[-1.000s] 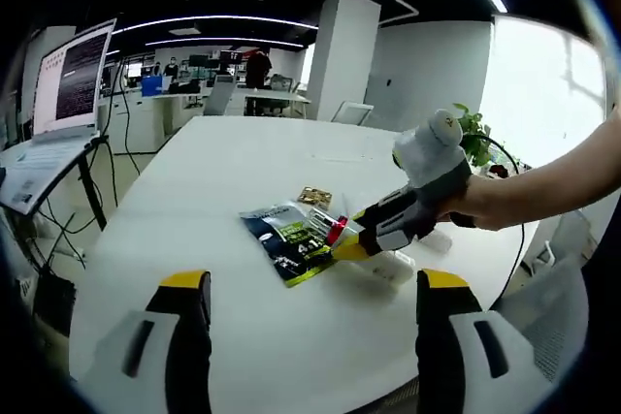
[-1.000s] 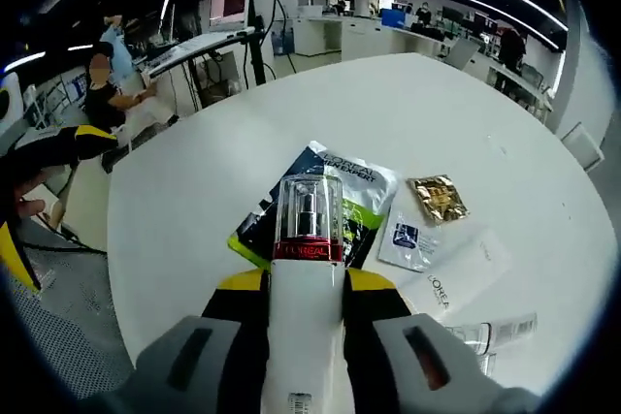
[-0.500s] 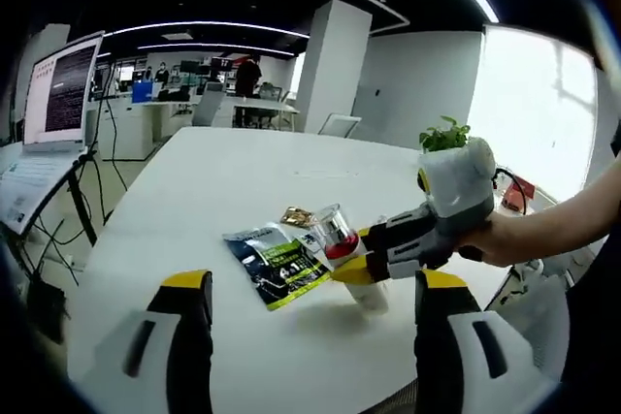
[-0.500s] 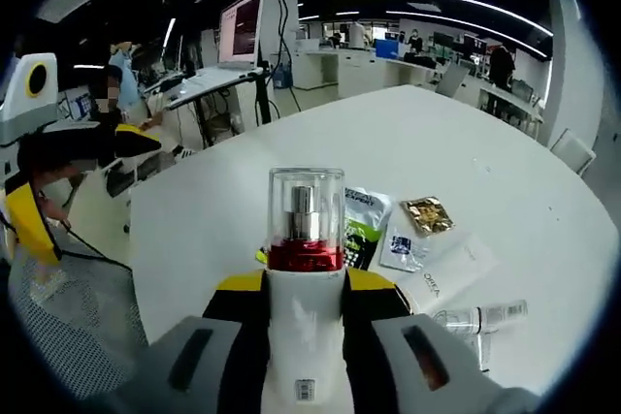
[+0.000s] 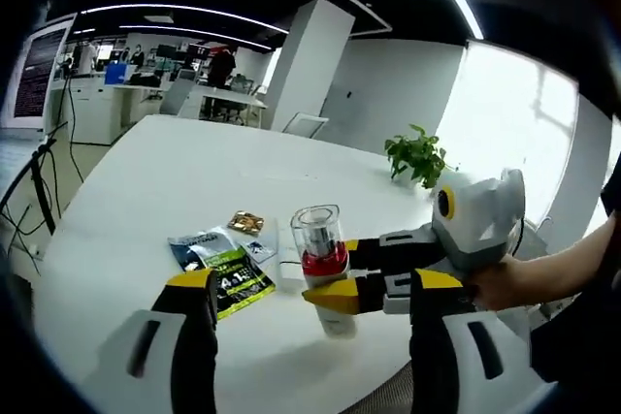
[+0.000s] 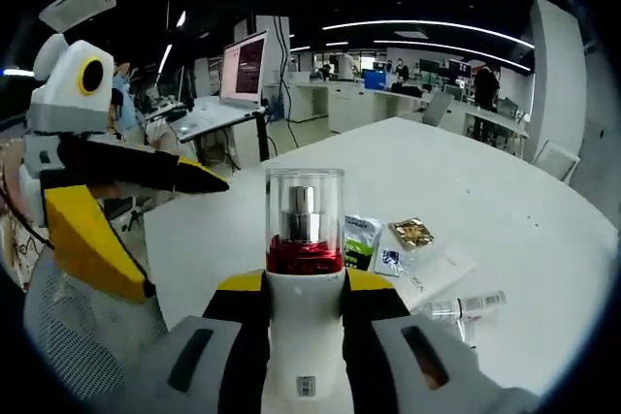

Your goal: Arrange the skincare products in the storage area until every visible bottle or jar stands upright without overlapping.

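Now your right gripper (image 6: 306,312) holds the pump bottle (image 6: 305,269) upright on the white table (image 5: 136,172).
Your left gripper (image 5: 306,312) hangs wide open, holding nothing, near the green sachet (image 5: 221,271).

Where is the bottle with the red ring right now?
In the left gripper view the bottle stands upright on the table, held by the right gripper, right of the green packet.

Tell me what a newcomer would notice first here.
The white pump bottle with its red collar and clear cap, clamped upright in the right tongs over the white table. Behind it lie a dark-and-green sachet and a small gold one, flat on the table.
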### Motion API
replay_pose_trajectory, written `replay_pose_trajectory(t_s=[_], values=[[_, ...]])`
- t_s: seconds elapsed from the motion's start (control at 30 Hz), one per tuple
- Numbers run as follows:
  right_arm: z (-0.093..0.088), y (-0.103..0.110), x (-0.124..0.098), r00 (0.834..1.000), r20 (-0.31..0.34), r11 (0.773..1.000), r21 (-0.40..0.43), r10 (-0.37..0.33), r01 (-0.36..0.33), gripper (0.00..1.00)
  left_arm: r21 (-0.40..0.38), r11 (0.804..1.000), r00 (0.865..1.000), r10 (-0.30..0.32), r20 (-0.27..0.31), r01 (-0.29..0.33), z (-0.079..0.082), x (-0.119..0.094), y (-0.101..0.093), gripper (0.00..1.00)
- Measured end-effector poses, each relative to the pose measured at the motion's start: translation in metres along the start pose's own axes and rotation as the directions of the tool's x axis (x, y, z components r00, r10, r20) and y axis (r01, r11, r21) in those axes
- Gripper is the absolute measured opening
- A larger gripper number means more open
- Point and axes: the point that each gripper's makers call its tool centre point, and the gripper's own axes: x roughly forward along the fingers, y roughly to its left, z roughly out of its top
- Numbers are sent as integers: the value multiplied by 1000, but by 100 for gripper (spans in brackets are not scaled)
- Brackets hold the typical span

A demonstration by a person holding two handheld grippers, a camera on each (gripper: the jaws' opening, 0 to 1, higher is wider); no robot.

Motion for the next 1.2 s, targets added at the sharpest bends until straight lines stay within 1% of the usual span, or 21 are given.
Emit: replay_pose_trajectory(t_s=[0.1,0.13,0.33,0.4,0.47,0.5,0.57,0.6,0.63,0.67,0.7,0.83,0.9,0.93,0.97,1.0,1.1,1.13,1.2], values=[[7,5,-7,1000,28,1000,-20,-3,4,27,-15,999,999,-37,-3,37,4,4,-7,68],[11,7,-11,999,37,1000,-24,-5,6,27,-17,999,999,-40,-2,40,4,5,-8,67],[27,17,-28,996,87,999,-36,-10,13,27,-46,995,996,-83,13,84,11,13,-22,60],[30,18,-32,995,96,999,-51,-15,20,27,-56,992,994,-111,22,112,14,16,-32,59],[31,16,-35,994,104,998,-56,-25,31,27,-54,991,992,-122,28,123,17,18,-40,56],[32,16,-37,994,105,998,-56,-26,32,27,-46,990,991,-132,29,133,18,18,-46,52],[31,14,-41,993,110,998,-51,-37,42,27,-37,988,988,-149,26,150,19,20,-49,45],[31,14,-43,993,111,998,-54,-37,43,27,-38,987,988,-154,21,154,19,20,-52,39],[31,13,-45,993,113,997,-55,-41,48,27,-37,986,987,-160,19,161,19,21,-55,35],[31,12,-46,992,115,997,-54,-46,53,27,-35,986,986,-165,20,166,19,22,-54,33],[32,13,-49,992,116,997,-55,-48,55,27,-30,984,985,-173,21,173,19,23,-57,31],[32,9,-53,991,119,996,-54,-61,68,27,-15,983,983,-185,23,185,21,26,-64,32],[32,7,-56,991,118,995,-59,-70,78,27,5,981,981,-192,26,192,23,27,-67,31],[32,6,-56,991,115,995,-57,-73,80,27,-7,980,979,-201,19,201,22,27,-68,27],[32,5,-59,991,113,995,-54,-78,85,27,-49,985,986,-165,-5,164,19,27,-63,23],[33,4,-60,989,119,995,-47,-83,90,27,-26,978,978,-208,16,208,25,30,-71,23],[37,1,-68,986,139,995,-22,-90,94,28,0,975,975,-224,7,224,29,29,-77,23],[38,0,-71,985,146,995,-10,-94,96,28,1,972,972,-234,0,234,30,30,-77,22],[39,-2,-74,983,165,996,-18,-86,91,29,-10,967,967,-254,-20,254,33,30,-82,22]])
